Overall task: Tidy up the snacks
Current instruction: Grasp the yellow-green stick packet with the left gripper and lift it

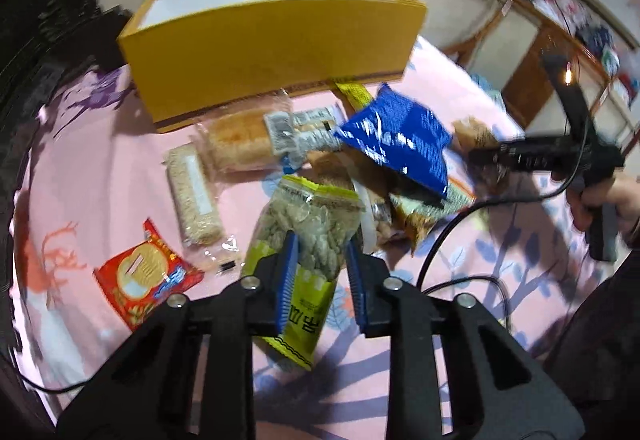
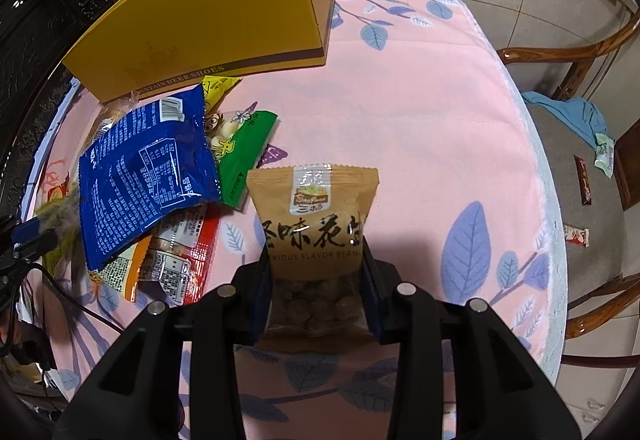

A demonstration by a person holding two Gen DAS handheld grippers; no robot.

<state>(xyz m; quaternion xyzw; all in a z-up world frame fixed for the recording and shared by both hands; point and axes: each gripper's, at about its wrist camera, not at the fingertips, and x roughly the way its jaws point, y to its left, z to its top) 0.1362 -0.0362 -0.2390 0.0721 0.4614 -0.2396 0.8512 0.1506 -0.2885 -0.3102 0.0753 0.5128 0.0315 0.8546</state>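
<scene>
My left gripper (image 1: 322, 254) is shut on a yellow-green clear snack bag (image 1: 304, 240) and holds it above the pink cloth. My right gripper (image 2: 316, 260) is shut on a tan peanut bag (image 2: 314, 216) over the table; it shows at the right of the left wrist view (image 1: 532, 156). A yellow shoe box (image 1: 272, 44), open at the top, stands at the back, also in the right wrist view (image 2: 208, 20). A pile of snacks lies before it, with a blue bag (image 1: 400, 140) (image 2: 148, 168) on top.
A red cracker pack (image 1: 148, 280), an oat bar (image 1: 194, 196) and a bread pack (image 1: 240, 140) lie left of the pile. A green pack (image 2: 248, 152) lies by the blue bag. A chair (image 2: 580, 144) with small packets stands right of the table's edge. Cables trail across the cloth.
</scene>
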